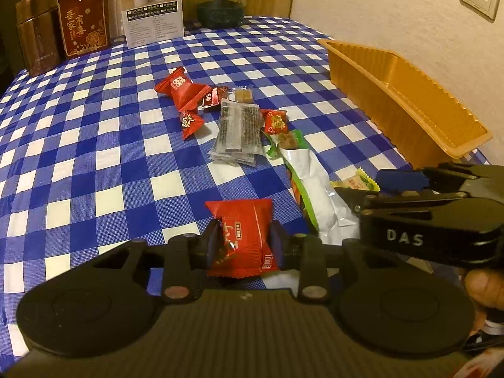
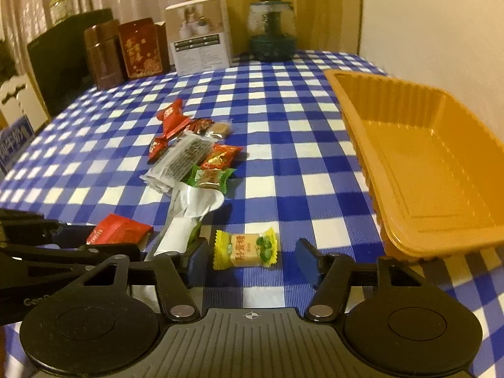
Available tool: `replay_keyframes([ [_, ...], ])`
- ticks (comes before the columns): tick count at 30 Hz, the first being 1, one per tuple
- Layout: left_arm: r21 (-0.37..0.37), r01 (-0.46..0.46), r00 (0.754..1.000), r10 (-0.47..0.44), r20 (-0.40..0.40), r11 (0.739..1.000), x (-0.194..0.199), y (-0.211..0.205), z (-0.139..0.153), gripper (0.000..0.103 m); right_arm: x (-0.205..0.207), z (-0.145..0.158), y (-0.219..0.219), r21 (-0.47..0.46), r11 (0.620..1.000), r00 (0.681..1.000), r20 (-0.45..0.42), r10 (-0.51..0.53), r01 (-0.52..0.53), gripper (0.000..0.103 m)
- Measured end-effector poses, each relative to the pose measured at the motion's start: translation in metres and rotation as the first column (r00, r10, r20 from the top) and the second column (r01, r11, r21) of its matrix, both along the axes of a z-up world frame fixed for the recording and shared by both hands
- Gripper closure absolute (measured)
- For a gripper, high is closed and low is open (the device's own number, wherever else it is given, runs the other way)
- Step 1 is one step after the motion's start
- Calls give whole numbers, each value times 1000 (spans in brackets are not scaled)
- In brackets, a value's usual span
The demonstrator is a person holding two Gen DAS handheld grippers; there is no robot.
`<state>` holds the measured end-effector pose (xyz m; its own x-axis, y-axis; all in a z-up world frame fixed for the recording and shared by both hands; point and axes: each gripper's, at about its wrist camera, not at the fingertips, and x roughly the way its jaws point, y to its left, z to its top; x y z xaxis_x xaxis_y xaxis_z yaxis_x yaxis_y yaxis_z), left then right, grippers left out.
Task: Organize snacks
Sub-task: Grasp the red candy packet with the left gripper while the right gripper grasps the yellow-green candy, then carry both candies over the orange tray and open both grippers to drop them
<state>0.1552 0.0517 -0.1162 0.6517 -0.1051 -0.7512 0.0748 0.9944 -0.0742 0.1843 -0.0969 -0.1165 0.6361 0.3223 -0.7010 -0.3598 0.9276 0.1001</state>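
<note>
My left gripper (image 1: 244, 244) is shut on a red snack packet (image 1: 242, 220), its blue pads pressing both sides just above the blue checked tablecloth. The right wrist view shows the same packet (image 2: 119, 228) at the left. My right gripper (image 2: 252, 260) stands open around a yellow wrapped candy (image 2: 245, 250) that lies on the cloth, with a gap at each pad. An empty orange tray (image 2: 425, 157) stands to the right. A pile of snacks lies mid-table: red candies (image 1: 181, 89), grey sachets (image 1: 237, 129), a green-wrapped candy (image 2: 208, 178) and a long white packet (image 1: 315, 186).
Along the table's back edge stand brown tins (image 1: 37, 31), a red box (image 1: 83, 20), a white carton (image 1: 152, 9) and a dark glass jar (image 1: 220, 3). The orange tray (image 1: 409, 100) lies close to the wall on the right. A hand (image 1: 485, 286) holds the right gripper.
</note>
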Motion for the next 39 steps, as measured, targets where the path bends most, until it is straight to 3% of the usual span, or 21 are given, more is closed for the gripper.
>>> replay_keyframes([
  [5,-7,-3,1000,3,-2,1000,-1,1,0,73,-4,-3,9,-61,998,999,25,31,-29,60],
  [8,-12,-5,1000,5,0,1000,-2,1,1,73,-6,-1,10,-63,997,998,46,35,-32,77],
  [17,-25,-20,1000,21,19,999,-10,2,14,73,-9,8,1,-18,1000,999,33,7,-6,78],
  [27,-29,-8,996,11,93,1000,-19,-13,56,73,-23,50,-16,55,998,996,87,-17,12,78],
  [39,-85,98,987,-85,136,992,2,-94,86,73,-21,91,-103,69,987,976,154,-157,148,78],
])
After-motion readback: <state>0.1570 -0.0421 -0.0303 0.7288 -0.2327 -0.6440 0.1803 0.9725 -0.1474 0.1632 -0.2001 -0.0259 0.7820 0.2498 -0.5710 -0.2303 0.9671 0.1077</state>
